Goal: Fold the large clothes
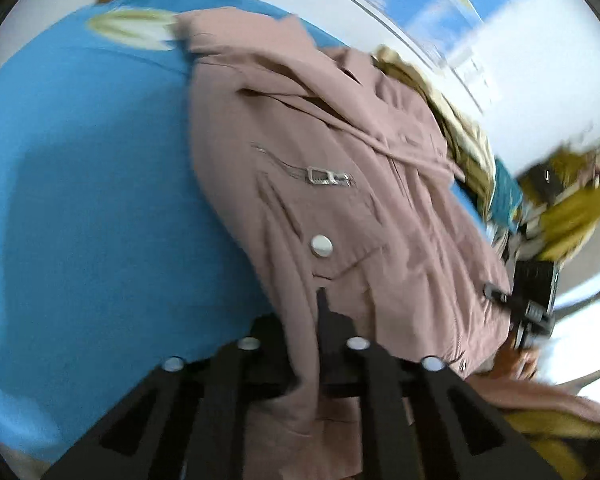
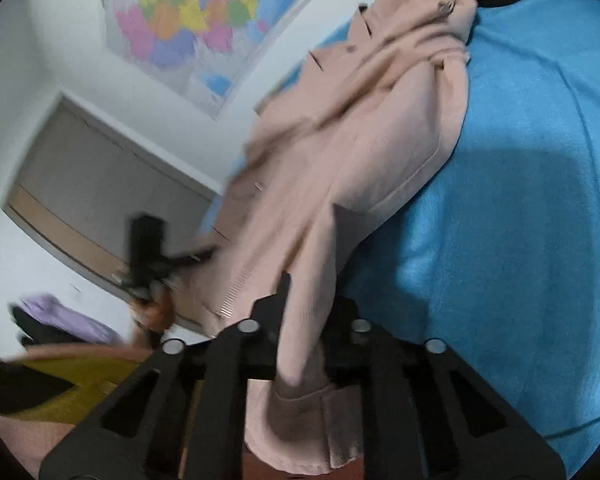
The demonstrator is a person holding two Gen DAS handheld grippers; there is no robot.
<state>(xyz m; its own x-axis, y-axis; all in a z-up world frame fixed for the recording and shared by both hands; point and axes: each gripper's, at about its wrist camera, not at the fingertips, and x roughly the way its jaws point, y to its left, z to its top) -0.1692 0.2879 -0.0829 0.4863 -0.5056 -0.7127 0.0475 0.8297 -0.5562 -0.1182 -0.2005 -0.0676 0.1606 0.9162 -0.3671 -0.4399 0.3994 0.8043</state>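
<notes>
1. A dusty-pink jacket (image 1: 340,184), with a silver zipper pull (image 1: 328,178) and a round silver snap button (image 1: 321,246), lies rumpled across the middle of the left wrist view; its collar points toward the upper centre.
2. It rests on a bright blue cloth surface (image 1: 100,200), which fills the left of that view and the right of the right wrist view.
3. Behind are a white wall and a colourful map (image 2: 188,20) at the upper left of the right wrist view; mustard-yellow clothes (image 1: 572,216) are piled at the right of the left wrist view.
4. The left gripper (image 1: 322,300) is clamped narrow on the jacket's edge at lower centre.
5. The right gripper (image 2: 286,284) is likewise pinched on jacket fabric, which bunches between its fingers at lower centre.
</notes>
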